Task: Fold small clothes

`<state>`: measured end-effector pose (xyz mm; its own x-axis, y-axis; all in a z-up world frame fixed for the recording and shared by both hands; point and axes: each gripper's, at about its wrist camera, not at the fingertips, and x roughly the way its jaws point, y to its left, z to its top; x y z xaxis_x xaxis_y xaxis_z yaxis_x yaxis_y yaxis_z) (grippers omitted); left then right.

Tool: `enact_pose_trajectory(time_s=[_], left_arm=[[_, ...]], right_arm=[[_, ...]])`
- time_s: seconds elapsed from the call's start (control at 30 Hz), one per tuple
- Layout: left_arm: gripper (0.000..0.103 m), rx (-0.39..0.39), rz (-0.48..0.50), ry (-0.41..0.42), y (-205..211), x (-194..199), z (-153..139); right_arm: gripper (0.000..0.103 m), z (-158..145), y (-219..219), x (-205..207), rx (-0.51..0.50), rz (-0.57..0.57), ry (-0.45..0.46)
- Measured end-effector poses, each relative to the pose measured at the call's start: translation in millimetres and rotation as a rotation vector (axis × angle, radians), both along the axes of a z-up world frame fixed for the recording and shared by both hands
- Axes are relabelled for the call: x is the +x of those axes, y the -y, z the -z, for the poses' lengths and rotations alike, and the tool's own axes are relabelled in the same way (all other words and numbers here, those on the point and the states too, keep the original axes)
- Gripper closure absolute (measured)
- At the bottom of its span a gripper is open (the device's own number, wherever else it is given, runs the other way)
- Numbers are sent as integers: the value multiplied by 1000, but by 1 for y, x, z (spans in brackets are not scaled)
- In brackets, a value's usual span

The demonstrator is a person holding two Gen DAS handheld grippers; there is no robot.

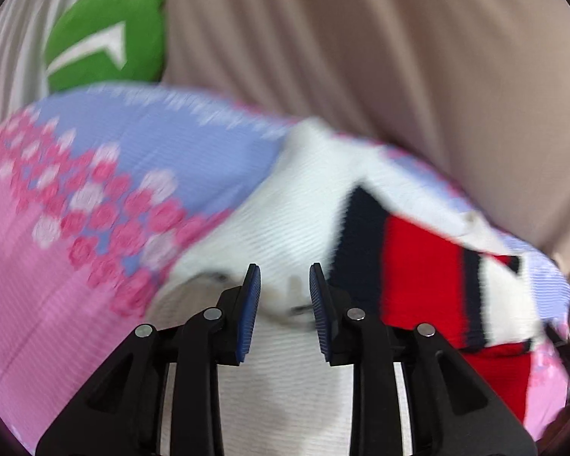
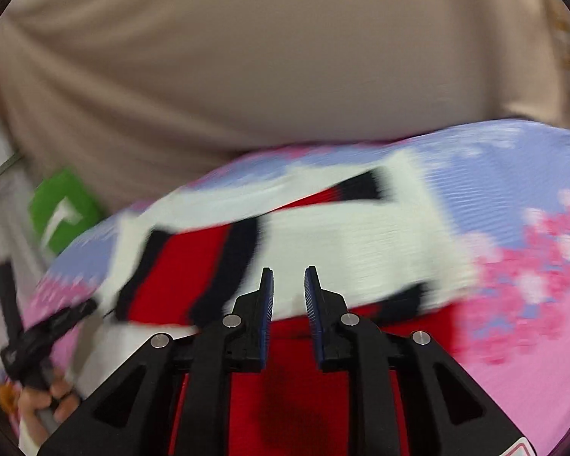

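Observation:
A small knit garment [image 1: 304, 205], white with red and dark navy stripes, lies on a pink and lilac flowered cloth [image 1: 76, 197]. My left gripper [image 1: 285, 271] is open, its blue pads just over the white part near a fold. The garment also shows in the right wrist view [image 2: 345, 243]. My right gripper [image 2: 288, 271] is open over the line where white meets red; nothing is between its pads. The left gripper [image 2: 45, 334] and the hand holding it show at the far left of the right wrist view. Both views are motion-blurred.
A beige curtain [image 1: 361, 38] hangs behind the surface. A green cushion with a white mark [image 1: 106, 38] sits at the back left, also visible in the right wrist view [image 2: 64, 212]. The flowered cloth [image 2: 532, 266] extends to the right.

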<state>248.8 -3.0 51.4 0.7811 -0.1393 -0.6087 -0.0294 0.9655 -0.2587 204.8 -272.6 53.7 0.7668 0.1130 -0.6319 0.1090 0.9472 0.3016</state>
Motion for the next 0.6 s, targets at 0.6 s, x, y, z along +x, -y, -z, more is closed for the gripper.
enact_pose_trajectory(time_s=[0.6], left_arm=[[62, 197, -8, -54, -31, 9, 18]], right_arm=[[87, 24, 135, -148, -103, 468, -154]])
